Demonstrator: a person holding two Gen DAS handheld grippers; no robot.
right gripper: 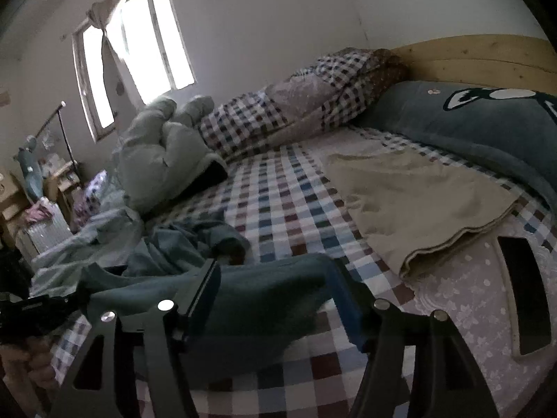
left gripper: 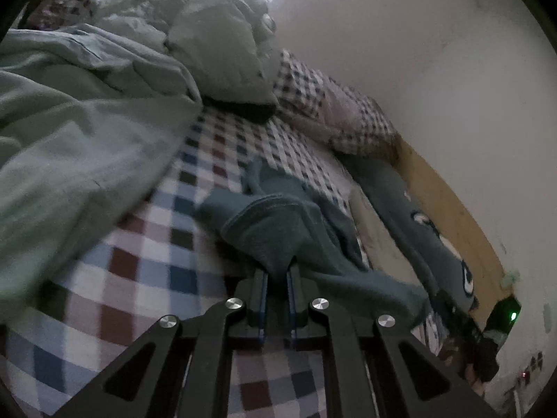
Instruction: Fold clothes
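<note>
A dark teal garment (left gripper: 275,230) lies bunched on the checked bedsheet (left gripper: 156,244). My left gripper (left gripper: 276,273) is shut on a fold of it, the cloth pinched between the two pads. In the right wrist view the same teal garment (right gripper: 264,299) drapes across the gap of my right gripper (right gripper: 269,270), whose jaws stand wide apart and open; the cloth rests between the fingers (right gripper: 205,289) without being squeezed. The left gripper (right gripper: 38,308) shows dark at the left edge there, above a hand.
A crumpled light blue garment (right gripper: 181,240) lies behind the teal one. A folded beige cloth (right gripper: 417,202), a teal printed blanket (right gripper: 470,122) and checked pillows (right gripper: 296,104) sit towards the wooden headboard (right gripper: 470,55). A pale green duvet (left gripper: 87,122) is heaped at the left.
</note>
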